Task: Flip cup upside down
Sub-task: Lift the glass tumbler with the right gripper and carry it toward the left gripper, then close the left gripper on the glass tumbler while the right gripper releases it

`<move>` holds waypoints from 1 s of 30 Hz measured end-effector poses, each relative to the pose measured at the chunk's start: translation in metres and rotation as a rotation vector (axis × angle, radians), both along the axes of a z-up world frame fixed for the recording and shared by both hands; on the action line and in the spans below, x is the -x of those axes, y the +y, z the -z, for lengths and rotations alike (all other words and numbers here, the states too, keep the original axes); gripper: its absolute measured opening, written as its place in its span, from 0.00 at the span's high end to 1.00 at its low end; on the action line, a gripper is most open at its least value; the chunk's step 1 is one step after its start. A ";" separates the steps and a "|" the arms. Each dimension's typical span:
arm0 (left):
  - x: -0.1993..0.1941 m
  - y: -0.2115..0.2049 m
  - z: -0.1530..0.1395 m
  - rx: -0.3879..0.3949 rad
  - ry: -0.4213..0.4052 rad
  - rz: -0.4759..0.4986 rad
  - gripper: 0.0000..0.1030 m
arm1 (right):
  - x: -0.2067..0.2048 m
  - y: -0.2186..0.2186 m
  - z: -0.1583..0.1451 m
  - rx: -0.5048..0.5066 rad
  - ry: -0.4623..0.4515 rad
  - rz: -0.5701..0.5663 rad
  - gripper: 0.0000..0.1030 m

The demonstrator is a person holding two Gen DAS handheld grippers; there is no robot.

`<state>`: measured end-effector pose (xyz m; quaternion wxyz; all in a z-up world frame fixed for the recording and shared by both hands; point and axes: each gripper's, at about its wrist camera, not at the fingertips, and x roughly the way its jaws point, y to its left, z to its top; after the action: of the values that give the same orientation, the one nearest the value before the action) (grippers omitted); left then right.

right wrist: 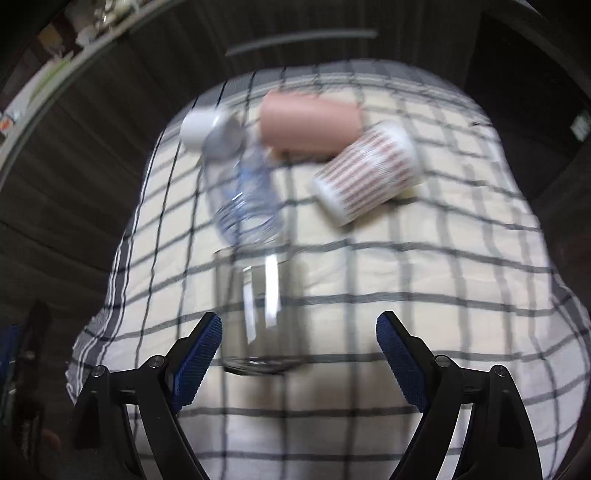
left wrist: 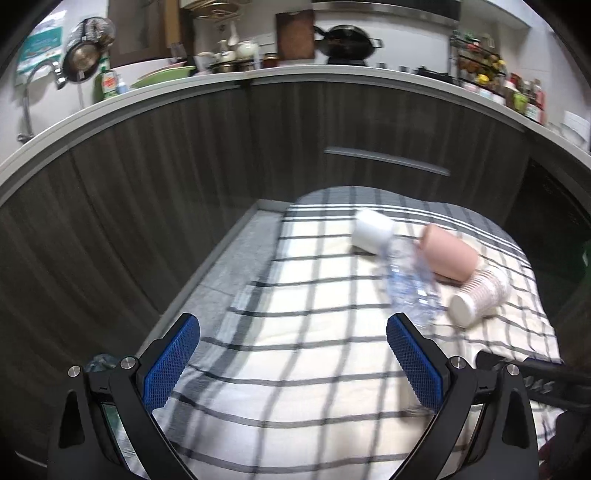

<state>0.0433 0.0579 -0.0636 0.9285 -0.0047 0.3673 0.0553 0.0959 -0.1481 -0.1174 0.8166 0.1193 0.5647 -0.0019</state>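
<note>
Both tongs were spread and held nothing: the right gripper [right wrist: 298,341] hovered just before a clear glass [right wrist: 258,314] standing on the checked cloth [right wrist: 424,295] (blurred), the left gripper [left wrist: 293,354] over bare cloth. Beyond lay a plastic bottle [right wrist: 245,195], pink cup [right wrist: 308,125], striped cup [right wrist: 365,173] and white cup [right wrist: 201,129].

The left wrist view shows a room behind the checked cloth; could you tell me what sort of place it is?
Most likely a home kitchen: a wok on the counter, a faucet at left, and a cutting board against the wall.
</note>
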 end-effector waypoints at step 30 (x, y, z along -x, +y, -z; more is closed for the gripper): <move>0.005 -0.125 0.121 -0.039 0.033 0.235 0.12 | 0.054 -0.125 0.040 0.043 -0.123 0.245 0.14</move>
<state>0.0378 -0.0673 -0.1843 0.9223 0.0574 0.3793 -0.0468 0.0418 -0.2735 -0.1572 0.8457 0.1698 0.4946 -0.1063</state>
